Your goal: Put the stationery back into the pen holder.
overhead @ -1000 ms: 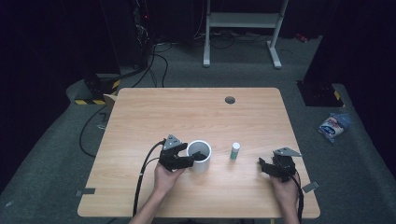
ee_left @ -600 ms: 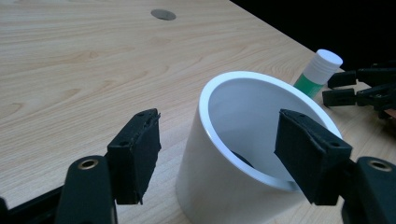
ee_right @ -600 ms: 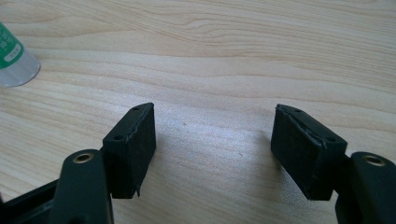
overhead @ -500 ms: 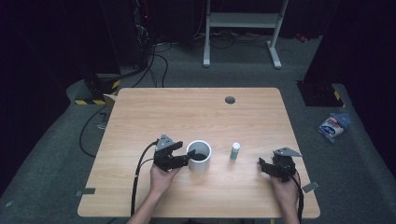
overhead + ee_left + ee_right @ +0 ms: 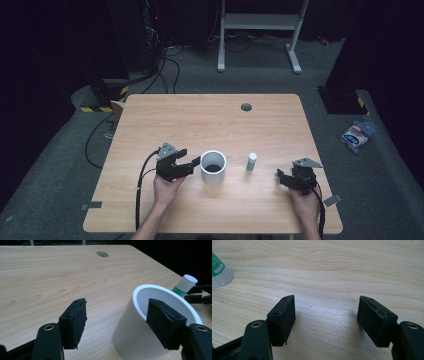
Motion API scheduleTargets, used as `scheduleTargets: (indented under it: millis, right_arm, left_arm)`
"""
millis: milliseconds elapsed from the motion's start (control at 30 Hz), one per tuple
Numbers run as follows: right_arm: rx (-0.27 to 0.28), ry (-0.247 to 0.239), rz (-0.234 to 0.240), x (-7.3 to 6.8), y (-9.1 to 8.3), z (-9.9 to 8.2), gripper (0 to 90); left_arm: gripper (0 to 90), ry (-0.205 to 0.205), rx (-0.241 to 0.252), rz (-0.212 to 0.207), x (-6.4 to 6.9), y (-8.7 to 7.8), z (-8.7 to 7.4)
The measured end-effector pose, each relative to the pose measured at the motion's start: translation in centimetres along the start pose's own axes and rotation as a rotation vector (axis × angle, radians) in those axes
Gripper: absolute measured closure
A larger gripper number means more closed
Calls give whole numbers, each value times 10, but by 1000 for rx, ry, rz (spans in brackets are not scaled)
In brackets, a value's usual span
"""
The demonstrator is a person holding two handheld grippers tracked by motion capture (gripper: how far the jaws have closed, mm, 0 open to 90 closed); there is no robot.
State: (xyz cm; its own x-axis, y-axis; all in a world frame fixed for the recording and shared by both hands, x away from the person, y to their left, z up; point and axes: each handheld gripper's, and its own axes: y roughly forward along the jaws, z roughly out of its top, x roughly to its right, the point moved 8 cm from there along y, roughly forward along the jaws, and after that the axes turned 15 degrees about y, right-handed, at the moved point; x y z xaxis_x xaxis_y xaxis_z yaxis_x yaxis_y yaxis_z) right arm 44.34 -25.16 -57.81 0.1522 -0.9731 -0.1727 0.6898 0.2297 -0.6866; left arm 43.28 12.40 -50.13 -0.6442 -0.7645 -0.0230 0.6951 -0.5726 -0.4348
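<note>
A white cup (image 5: 213,169) stands upright on the wooden table (image 5: 210,120), a little left of the front middle. My left gripper (image 5: 194,165) lies just left of it, jaws pointing at it. In the left gripper view the cup (image 5: 140,340) sits at the right. My left gripper (image 5: 117,315) has just been closing, but its jaws stand open. One pad shows against the cup's mouth, while the other is well clear of its wall. A small bottle (image 5: 251,162) with a green label and white cap stands right of the cup. My right gripper (image 5: 279,178) rests open farther right, with bare wood between its jaws (image 5: 325,315).
A round grey grommet (image 5: 246,106) sits in the table's far side. The bottle (image 5: 218,270) shows at the top left of the right gripper view. Cables (image 5: 142,185) trail from my left gripper over the front edge. A bag (image 5: 356,135) lies on the floor at the right.
My left gripper has drawn back a little to the left, away from the cup's side. The cup, the bottle and my right gripper have stayed where they were.
</note>
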Motion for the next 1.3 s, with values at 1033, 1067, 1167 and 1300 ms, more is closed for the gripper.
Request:
scheduleTargets:
  millis: [1033,1067,1167,1300]
  right_arm:
    - [-2,1,-2,0,0,0,311]
    - [-2,1,-2,0,0,0,311]
    - [-2,1,-2,0,0,0,311]
    - [0,1,-1,0,0,0,311]
  left_arm:
    - [319,-42,-151,245,-66,-28,-57]
    - [320,-43,-161,252,-68,-28,-60]
    - [320,-47,-189,266,-74,-29,-67]
    - [321,-45,-218,302,-80,-30,-74]
